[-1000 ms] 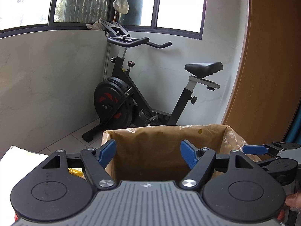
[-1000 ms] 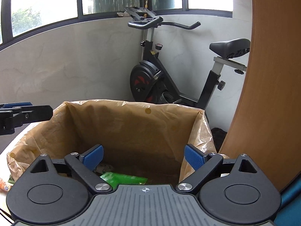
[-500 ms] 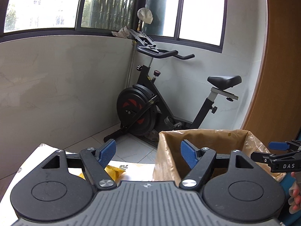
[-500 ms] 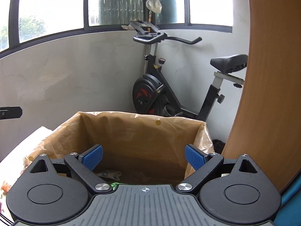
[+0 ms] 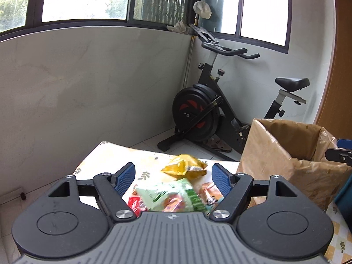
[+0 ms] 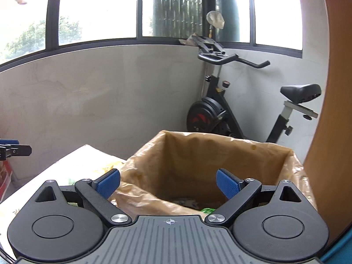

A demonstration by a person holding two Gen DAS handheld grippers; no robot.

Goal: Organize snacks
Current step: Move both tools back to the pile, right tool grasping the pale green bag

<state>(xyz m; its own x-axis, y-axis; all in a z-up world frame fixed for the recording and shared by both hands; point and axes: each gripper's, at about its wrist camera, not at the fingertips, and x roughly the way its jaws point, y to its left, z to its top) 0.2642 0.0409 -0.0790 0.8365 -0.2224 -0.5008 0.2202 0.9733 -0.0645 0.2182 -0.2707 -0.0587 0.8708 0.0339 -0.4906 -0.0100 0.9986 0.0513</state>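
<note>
- Left wrist view: the left gripper hangs with jaws spread and nothing between the pads, right over the snacks — a green packet just under the fingers, a yellow bag just ahead, a red packet low to its left.
- Risk one: these packets overlap, so closing here could pinch two at once or catch only a slippery film edge that slides free on the lift.
- Risk two: the yellow bag looks puffed and crinkly; I'd say a hard squeeze crushes whatever is inside.
- Right wrist view: the right gripper is spread wide too, holding nothing, poised over the lined box straight ahead.
- Risk three: its left finger sits close above the loose liner lip; dipping in could snag the plastic and drag it down.
- Risk four: both grippers work close together near the box, so a carry across could bump one into the other.
</note>
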